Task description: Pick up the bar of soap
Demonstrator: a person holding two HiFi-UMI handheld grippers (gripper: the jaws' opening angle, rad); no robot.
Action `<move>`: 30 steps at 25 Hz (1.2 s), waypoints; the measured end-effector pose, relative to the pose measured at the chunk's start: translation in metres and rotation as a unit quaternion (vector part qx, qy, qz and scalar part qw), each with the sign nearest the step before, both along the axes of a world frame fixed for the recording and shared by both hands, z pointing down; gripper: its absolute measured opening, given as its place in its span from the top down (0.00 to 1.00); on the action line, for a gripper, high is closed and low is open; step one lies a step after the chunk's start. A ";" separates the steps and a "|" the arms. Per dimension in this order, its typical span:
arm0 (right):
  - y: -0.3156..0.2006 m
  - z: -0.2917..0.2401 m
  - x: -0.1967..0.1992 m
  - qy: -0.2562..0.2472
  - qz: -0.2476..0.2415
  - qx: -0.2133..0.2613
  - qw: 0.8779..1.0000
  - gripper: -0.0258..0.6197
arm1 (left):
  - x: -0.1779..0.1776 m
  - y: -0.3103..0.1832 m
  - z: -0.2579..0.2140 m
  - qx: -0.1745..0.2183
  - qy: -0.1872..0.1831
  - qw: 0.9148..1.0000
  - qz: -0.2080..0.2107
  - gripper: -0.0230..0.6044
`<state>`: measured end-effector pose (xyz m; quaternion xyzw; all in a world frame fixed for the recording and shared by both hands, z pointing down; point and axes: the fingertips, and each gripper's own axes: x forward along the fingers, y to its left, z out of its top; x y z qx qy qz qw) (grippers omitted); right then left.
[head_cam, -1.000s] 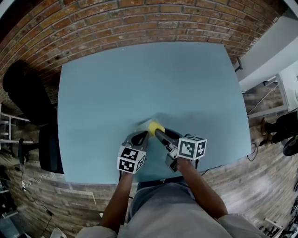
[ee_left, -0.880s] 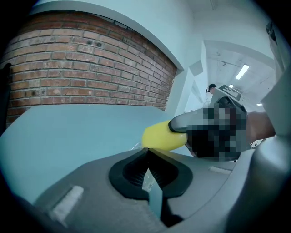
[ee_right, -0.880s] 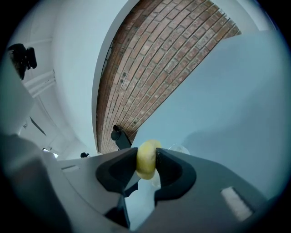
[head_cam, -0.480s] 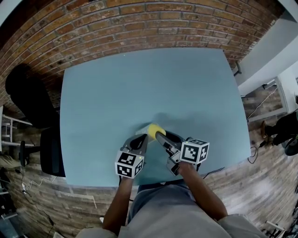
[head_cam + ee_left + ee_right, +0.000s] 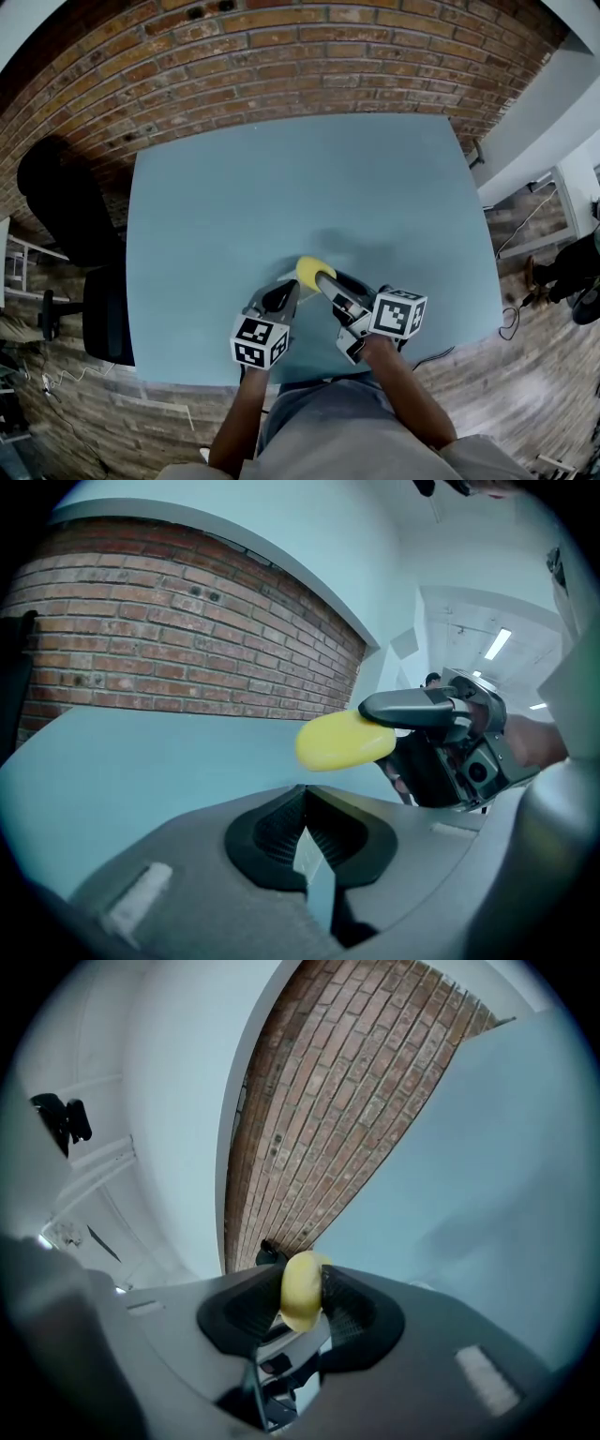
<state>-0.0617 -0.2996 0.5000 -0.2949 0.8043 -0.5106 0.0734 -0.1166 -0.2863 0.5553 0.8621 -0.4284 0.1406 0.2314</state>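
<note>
The yellow oval bar of soap (image 5: 311, 272) is pinched between the two jaws of my right gripper (image 5: 317, 275) and hangs above the blue table (image 5: 281, 187). From the right gripper view the soap (image 5: 301, 1290) sits edge-on between the ribbed pads, both pressing on it. In the left gripper view the soap (image 5: 343, 740) shows held by the right gripper's upper jaw. My left gripper (image 5: 284, 294) is just left of the soap, its jaws closed together with nothing between them (image 5: 307, 834).
A brick wall (image 5: 281, 56) runs along the table's far edge. A black chair (image 5: 70, 225) stands off the table's left side. Wooden floor and a cable lie to the right.
The view has shifted slightly; both grippers and the soap have drifted a little lower in the head view. The grip on the soap is unchanged.
</note>
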 end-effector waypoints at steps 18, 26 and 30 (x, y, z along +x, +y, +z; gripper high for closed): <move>-0.009 -0.063 -0.004 -0.064 0.003 0.029 0.998 0.77 | 0.002 -0.015 -0.052 0.047 0.032 0.998 -0.008 0.96; -0.006 -0.094 -0.003 -0.135 0.002 0.031 0.990 0.77 | 0.014 -0.014 -0.075 0.066 0.049 0.997 -0.001 0.96; -0.004 -0.102 -0.002 -0.171 0.006 0.020 0.985 0.77 | 0.016 -0.012 -0.082 0.071 0.053 0.996 0.000 0.96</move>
